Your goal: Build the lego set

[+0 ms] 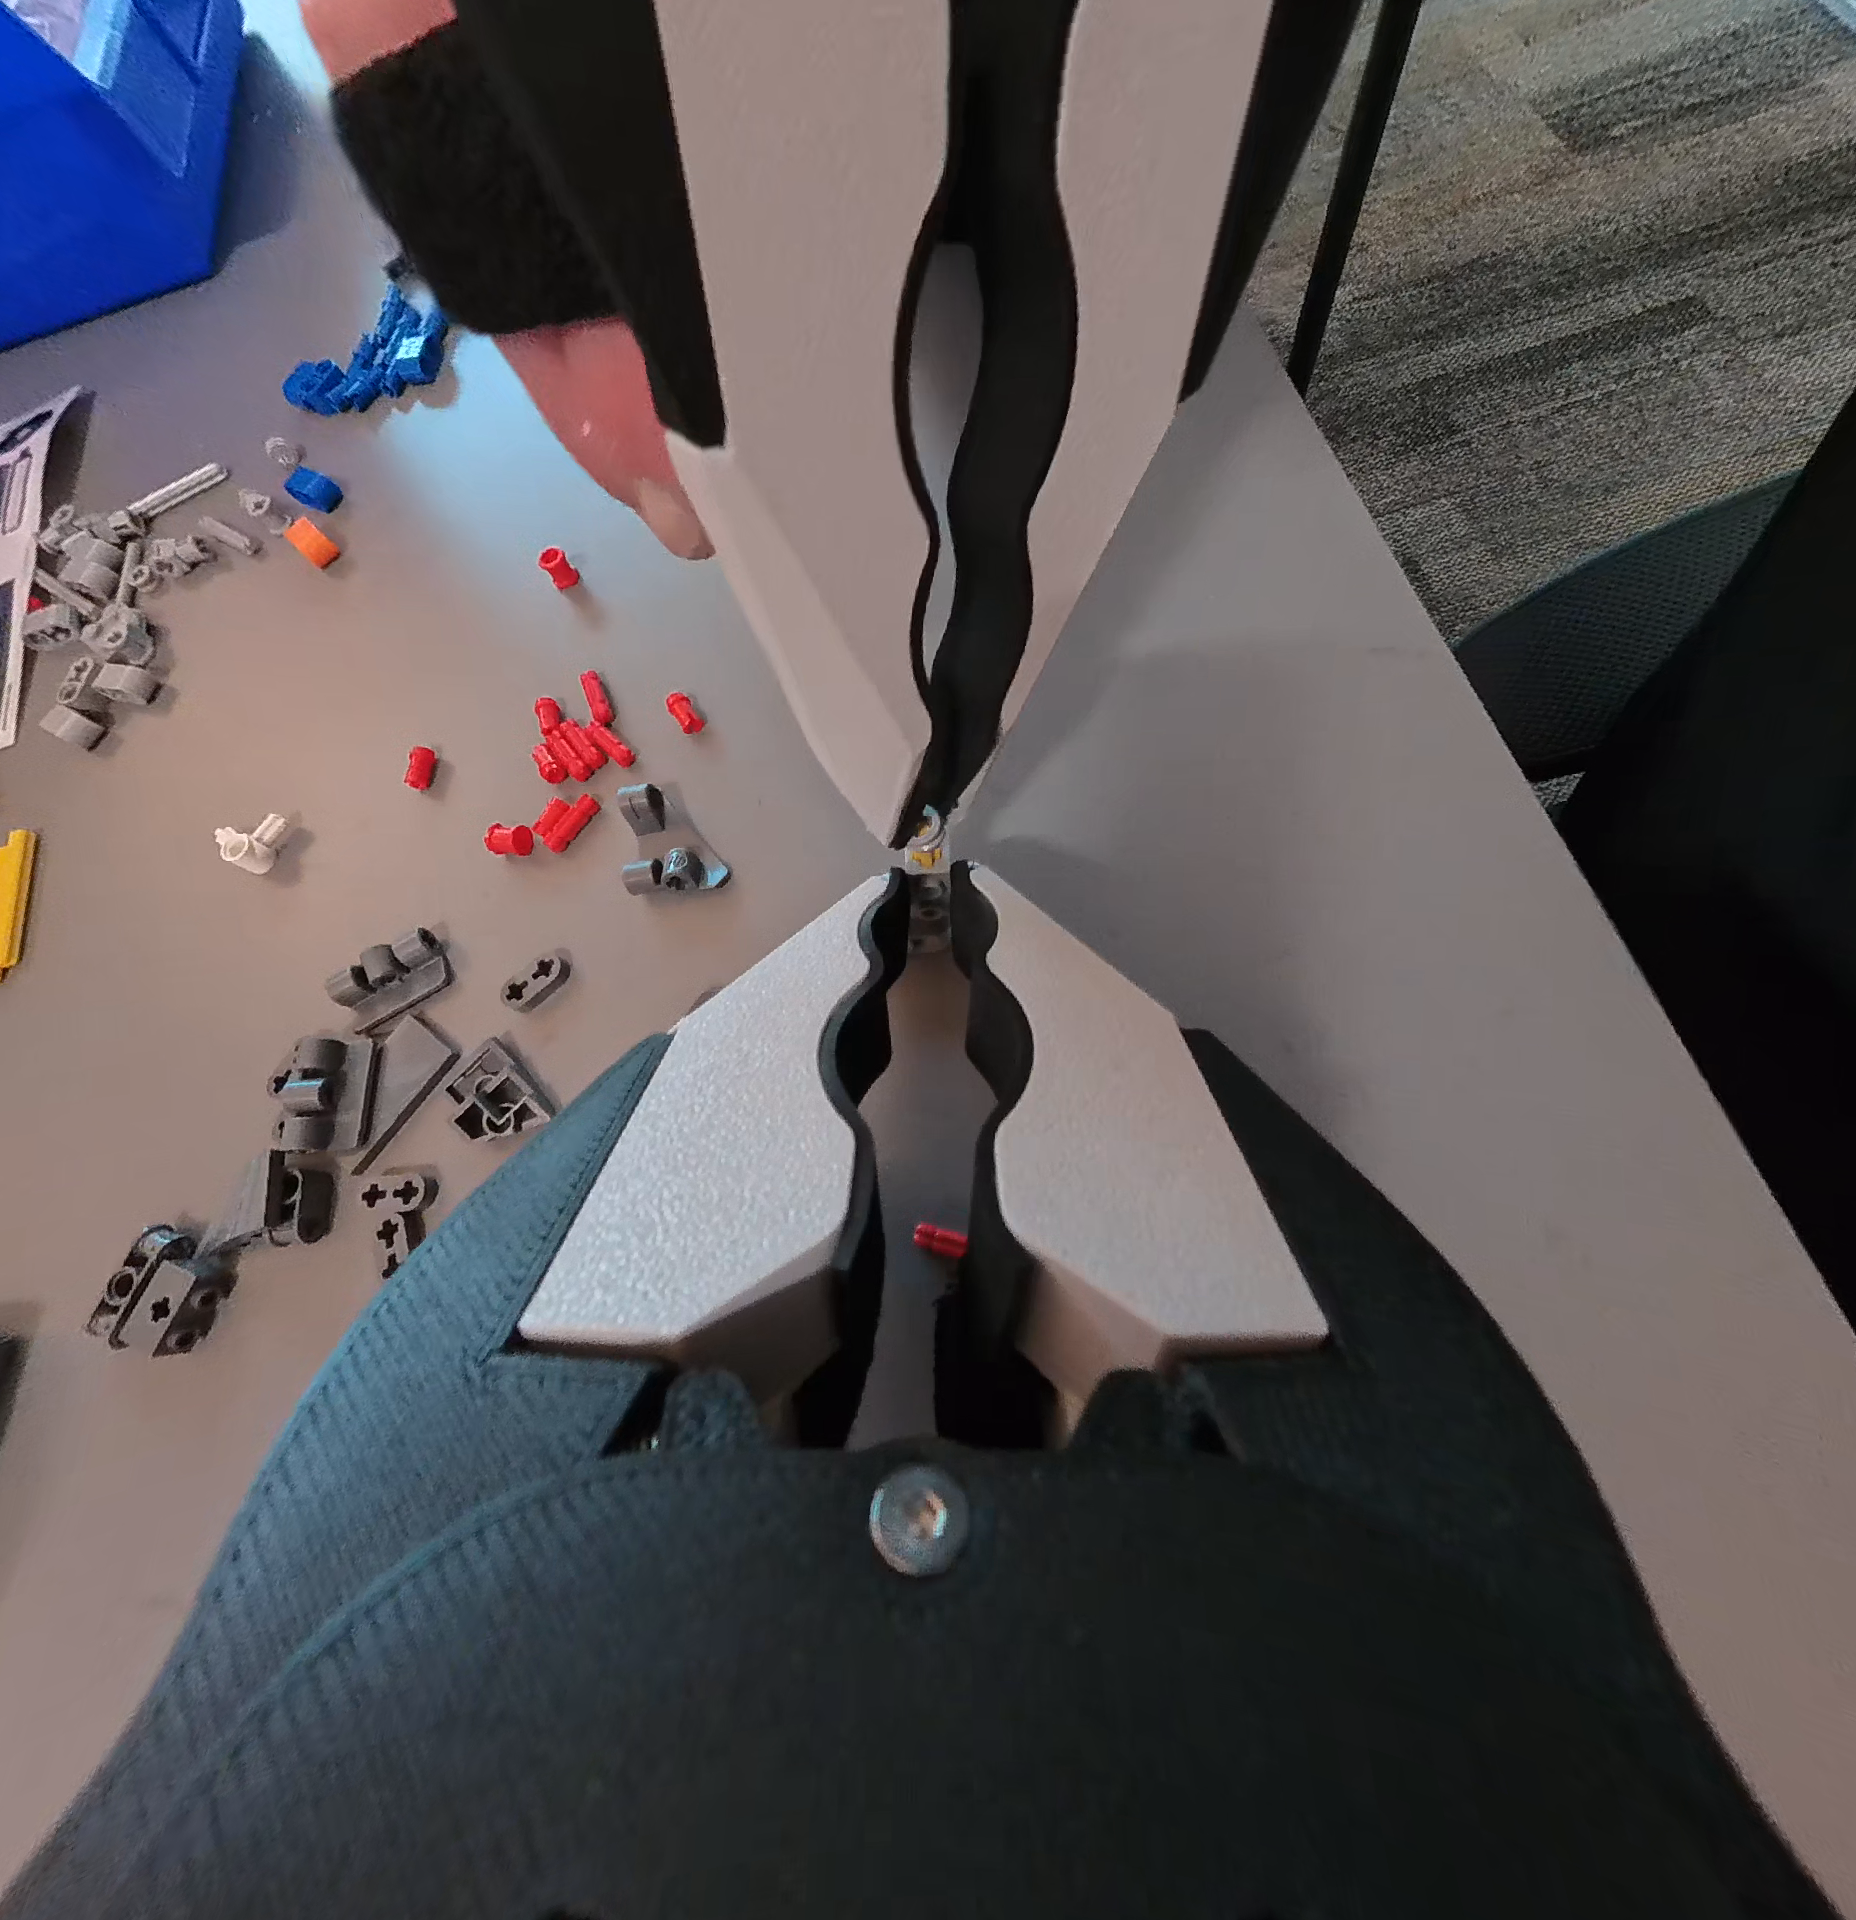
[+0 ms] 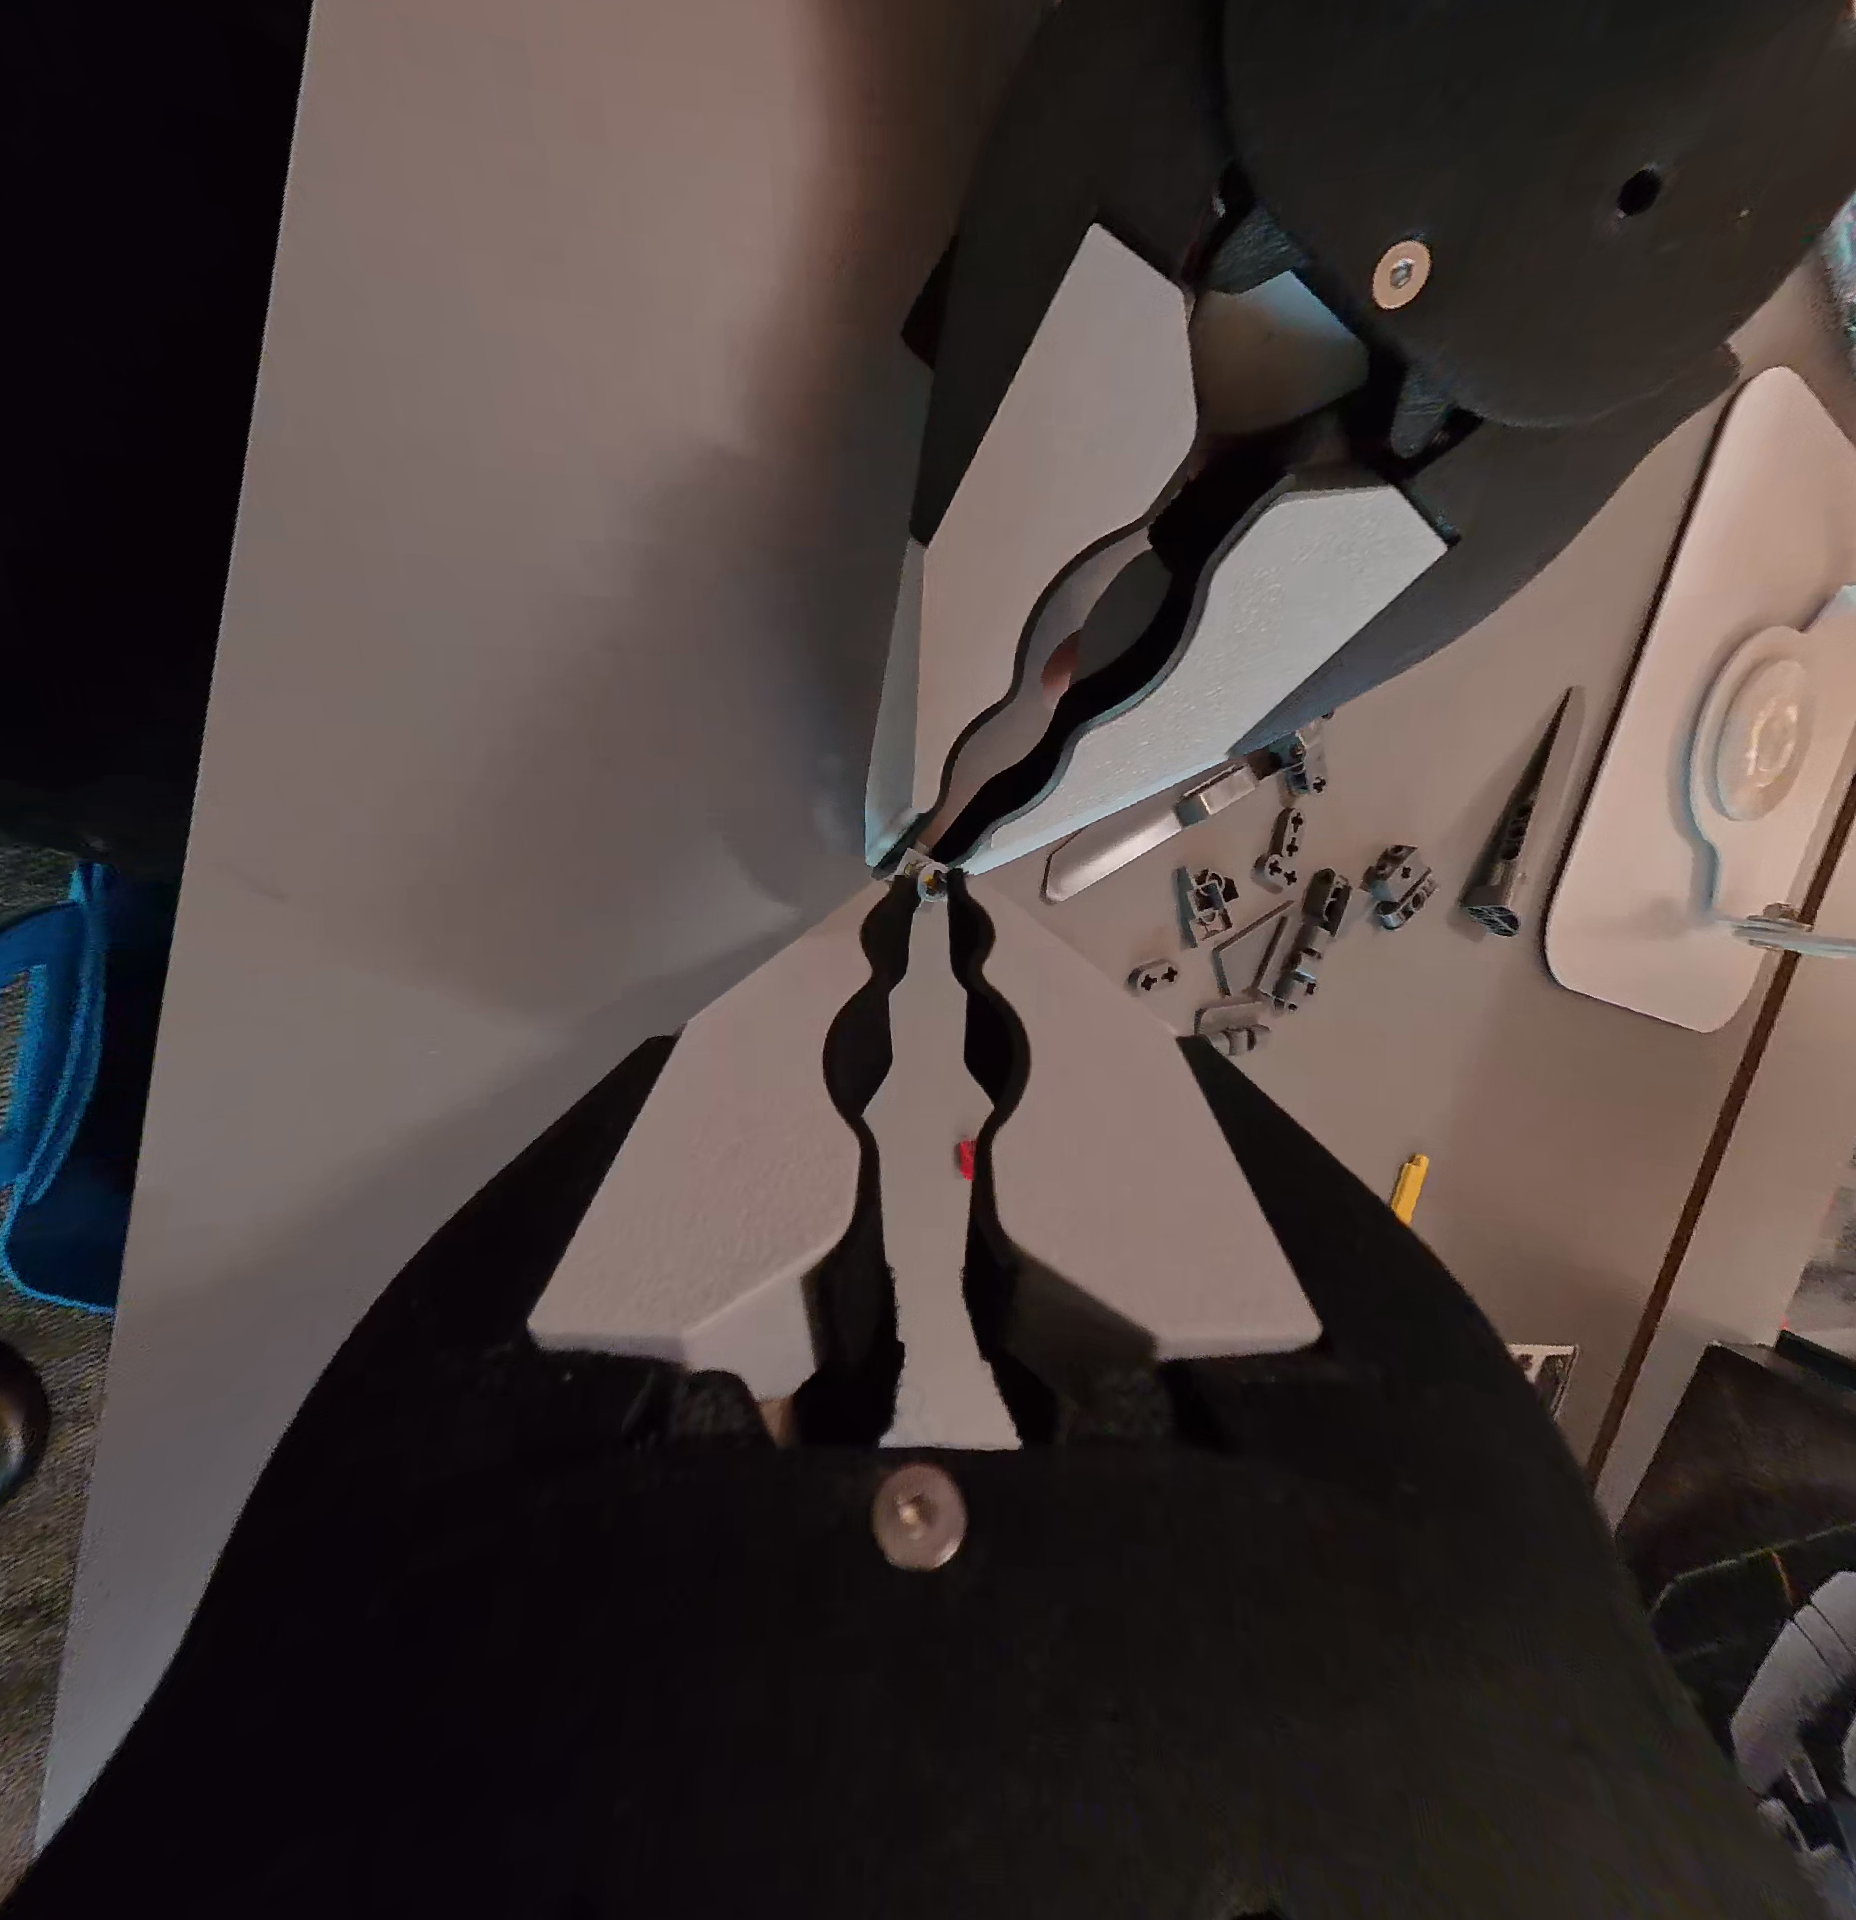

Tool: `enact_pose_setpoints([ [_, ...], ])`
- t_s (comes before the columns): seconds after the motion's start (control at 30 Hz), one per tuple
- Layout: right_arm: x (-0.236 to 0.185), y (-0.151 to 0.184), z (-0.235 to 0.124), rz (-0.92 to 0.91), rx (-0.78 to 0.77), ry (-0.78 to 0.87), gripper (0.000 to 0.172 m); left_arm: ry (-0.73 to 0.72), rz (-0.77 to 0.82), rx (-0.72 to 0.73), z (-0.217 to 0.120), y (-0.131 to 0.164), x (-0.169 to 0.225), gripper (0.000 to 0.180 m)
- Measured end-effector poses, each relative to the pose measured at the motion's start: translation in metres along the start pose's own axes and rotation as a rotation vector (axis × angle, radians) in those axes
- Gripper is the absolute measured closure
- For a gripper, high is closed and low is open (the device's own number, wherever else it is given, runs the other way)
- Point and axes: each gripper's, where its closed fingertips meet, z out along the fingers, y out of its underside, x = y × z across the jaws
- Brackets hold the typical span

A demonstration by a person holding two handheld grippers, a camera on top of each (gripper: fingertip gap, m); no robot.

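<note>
Left wrist view: the left claw (image 1: 929,883) is nearly closed, its black pads pressed on a small dark grey studded plastic building piece (image 1: 930,914) held at the very tips. The piece's long axis runs straight ahead, out of the claw. Touching its far end sits a small light grey connector with a yellow core (image 1: 925,844), pinched in the almost closed right claw (image 1: 934,821), which comes in tip to tip from the far side. Both claws are equally near the joint. How the two pieces mate is too small to make out. Left of the claws, red pins (image 1: 571,753) and grey parts (image 1: 384,1081) lie scattered on the grey desk (image 1: 1319,935).
</note>
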Motion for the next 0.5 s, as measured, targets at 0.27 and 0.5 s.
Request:
enact_pose_setpoints([
  [0.27, 0.0010, 0.0007, 0.0018, -0.015, 0.020, 0.143, 0.162, 0.003, -0.015, 0.006, 0.0007, -0.0001, -0.0013, 0.174],
  [0.5, 0.0014, 0.0017, 0.0038, -0.027, 0.012, 0.275, 0.160, 0.002, -0.019, 0.006, 0.0014, -0.0005, -0.0016, 0.174],
])
